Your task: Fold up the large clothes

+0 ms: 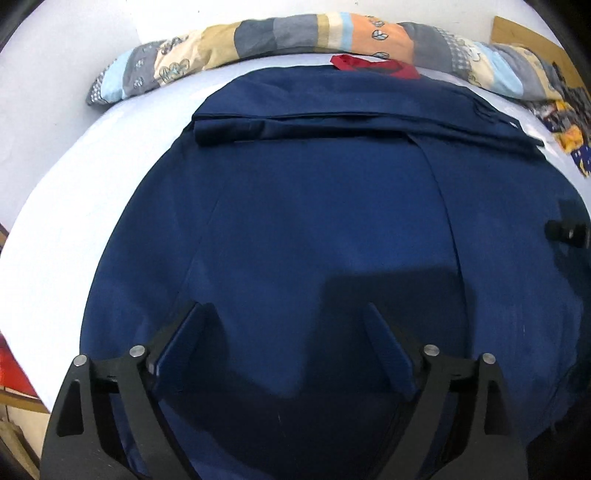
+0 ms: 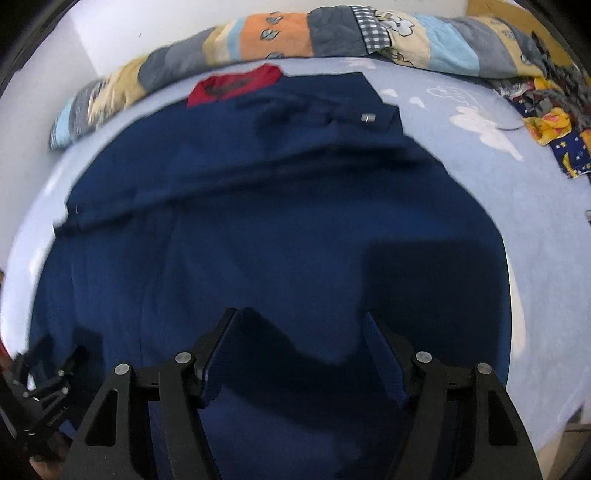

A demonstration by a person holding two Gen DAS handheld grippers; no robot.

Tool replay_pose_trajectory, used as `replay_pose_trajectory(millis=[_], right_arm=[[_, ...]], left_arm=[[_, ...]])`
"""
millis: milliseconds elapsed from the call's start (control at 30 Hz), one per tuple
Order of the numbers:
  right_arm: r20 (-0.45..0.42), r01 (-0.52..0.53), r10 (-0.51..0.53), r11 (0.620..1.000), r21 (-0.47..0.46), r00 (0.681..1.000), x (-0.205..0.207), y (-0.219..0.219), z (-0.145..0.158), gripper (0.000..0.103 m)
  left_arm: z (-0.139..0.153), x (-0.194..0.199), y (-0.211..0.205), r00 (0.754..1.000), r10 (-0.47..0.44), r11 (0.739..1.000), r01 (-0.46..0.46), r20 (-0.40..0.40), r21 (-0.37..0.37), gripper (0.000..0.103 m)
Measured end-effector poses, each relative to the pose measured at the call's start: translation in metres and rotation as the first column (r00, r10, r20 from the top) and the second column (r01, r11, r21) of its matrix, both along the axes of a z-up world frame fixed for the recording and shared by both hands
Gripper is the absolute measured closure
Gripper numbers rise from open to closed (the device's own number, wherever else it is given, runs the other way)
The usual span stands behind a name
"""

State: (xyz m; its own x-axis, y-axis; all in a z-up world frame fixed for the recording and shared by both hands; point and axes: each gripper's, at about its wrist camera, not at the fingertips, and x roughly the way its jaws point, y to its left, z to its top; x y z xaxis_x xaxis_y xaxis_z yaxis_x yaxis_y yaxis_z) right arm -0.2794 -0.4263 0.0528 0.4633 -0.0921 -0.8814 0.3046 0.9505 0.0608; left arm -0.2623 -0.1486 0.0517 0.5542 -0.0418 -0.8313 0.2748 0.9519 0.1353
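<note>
Left wrist view: the left gripper [image 1: 284,314] is hanging over the navy garment [image 1: 314,221], its two fingers standing wide apart with nothing between them.
Left gripper shadow: it is falling on the cloth directly under and ahead of the fingers.
Navy garment: it is lying spread on the light blue bed sheet [image 1: 74,184], filling the area below and ahead of the gripper; a folded band of the same cloth is lying across it further ahead.
Red cloth [image 1: 376,66]: it is showing at the far edge of the garment, well ahead of the gripper.
Patchwork quilt [image 1: 295,33]: it is lying rolled along the far side of the bed, beyond the red cloth.
Right gripper in left view: a black part [image 1: 567,232] is showing at the right edge, above the garment.
Right wrist view: the right gripper [image 2: 299,317] is hovering over the same garment [image 2: 258,221], fingers spread, nothing pinched; the picture is blurred.
Left gripper in right view: it [image 2: 40,387] is appearing at the lower left edge, too blurred to tell more.
Bed sheet to the right: it [image 2: 535,240] is lying bare beside the garment.
</note>
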Motion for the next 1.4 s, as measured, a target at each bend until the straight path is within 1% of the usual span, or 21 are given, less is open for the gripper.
replay_pose_trajectory(millis=[100,167,200,333,500,567,600,667,767,867,967,1067,1400], right_arm=[[-0.017,-0.007,0.006,0.999,-0.039,1.0,-0.027,0.02,-0.009,0.031],[-0.016,-0.016,0.015,0.998,-0.062,1.0,-0.043,0.032,-0.013,0.03],[-0.016,-0.022,0.021,0.997,-0.07,1.0,-0.051,0.038,-0.015,0.029],[-0.013,-0.032,0.031,0.994,-0.1,0.999,-0.08,0.056,-0.027,0.02],[0.009,-0.022,0.023,0.996,-0.086,1.0,-0.088,0.055,-0.033,0.01],[0.018,-0.032,0.034,0.996,-0.082,0.999,-0.09,0.056,-0.036,0.002],[0.022,-0.042,0.044,0.996,-0.082,0.999,-0.09,0.056,-0.036,0.001],[0.031,-0.05,0.053,0.994,-0.1,0.998,-0.093,0.06,-0.037,0.0],[0.054,-0.038,0.044,0.994,-0.101,0.998,-0.096,0.061,-0.038,0.0],[0.058,-0.032,0.038,0.995,-0.096,0.998,-0.097,0.061,-0.039,0.0],[0.073,-0.029,0.037,0.994,-0.101,0.997,-0.1,0.062,-0.039,0.0],[0.106,-0.013,0.023,0.995,-0.097,0.994,-0.105,0.06,-0.041,0.0],[0.081,0.001,0.008,0.994,-0.113,0.997,-0.099,0.062,-0.041,0.0]], left_arm=[[-0.002,-0.01,0.002,1.0,-0.001,1.0,0.001,0.0,-0.018,0.009],[-0.005,-0.016,0.005,1.0,-0.003,1.0,0.003,0.005,-0.031,0.001],[-0.007,-0.017,0.006,1.0,-0.002,1.0,0.002,0.01,-0.03,0.0],[-0.01,-0.027,0.008,0.999,-0.008,0.999,0.009,0.053,-0.035,0.0],[-0.012,-0.032,0.012,0.997,-0.02,0.998,0.024,0.07,-0.056,0.0],[-0.013,-0.035,0.013,0.996,-0.03,0.997,0.036,0.089,-0.065,0.0],[-0.014,-0.038,0.013,0.995,-0.032,0.997,0.039,0.099,-0.066,0.0],[-0.015,-0.041,0.014,0.992,-0.037,0.997,0.045,0.123,-0.069,0.0],[-0.015,-0.043,0.014,0.991,-0.038,0.996,0.047,0.131,-0.07,0.0],[-0.015,-0.044,0.012,0.99,-0.031,0.997,0.041,0.138,-0.068,0.0],[-0.016,-0.046,0.011,0.99,-0.009,0.998,0.018,0.144,-0.061,0.0],[-0.017,-0.046,0.011,0.989,0.008,0.998,0.002,0.148,-0.063,0.0],[-0.019,-0.05,0.012,0.985,-0.005,0.998,0.016,0.173,-0.062,0.0]])
